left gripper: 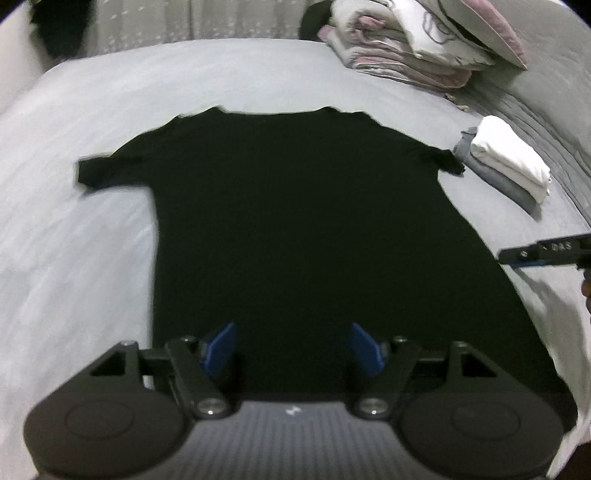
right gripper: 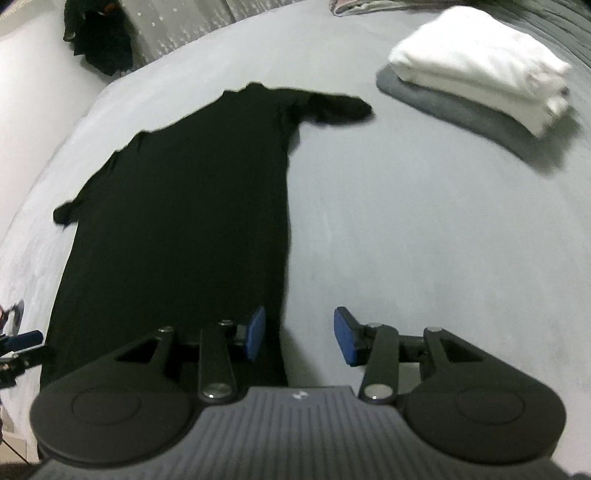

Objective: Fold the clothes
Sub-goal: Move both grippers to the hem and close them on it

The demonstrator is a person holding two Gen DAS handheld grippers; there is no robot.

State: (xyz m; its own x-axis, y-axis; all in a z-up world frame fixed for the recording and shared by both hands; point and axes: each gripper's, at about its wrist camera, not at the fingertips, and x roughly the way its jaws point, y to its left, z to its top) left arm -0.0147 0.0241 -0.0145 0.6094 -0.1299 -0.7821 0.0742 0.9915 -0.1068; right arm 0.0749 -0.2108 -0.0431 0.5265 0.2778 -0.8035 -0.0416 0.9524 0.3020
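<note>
— Where's the shirt?
— The black T-shirt (left gripper: 295, 221) lies flat on the bed (left gripper: 92, 258), folded stack (left gripper: 506, 162) beside its sleeve.
— Your jaws?
— My left gripper (left gripper: 293, 347) and right gripper (right gripper: 299, 334) hover over its hem, both wide, empty.

I am working in a home bedroom: a wide bed under a smooth pale grey sheet (left gripper: 110, 110) fills my view. At one o'clock lies a heap of folded pink and white bedding (left gripper: 399, 48) with a pillow (left gripper: 480, 26) on top, and a grey quilted cover (left gripper: 554, 92) at two o'clock.
</note>
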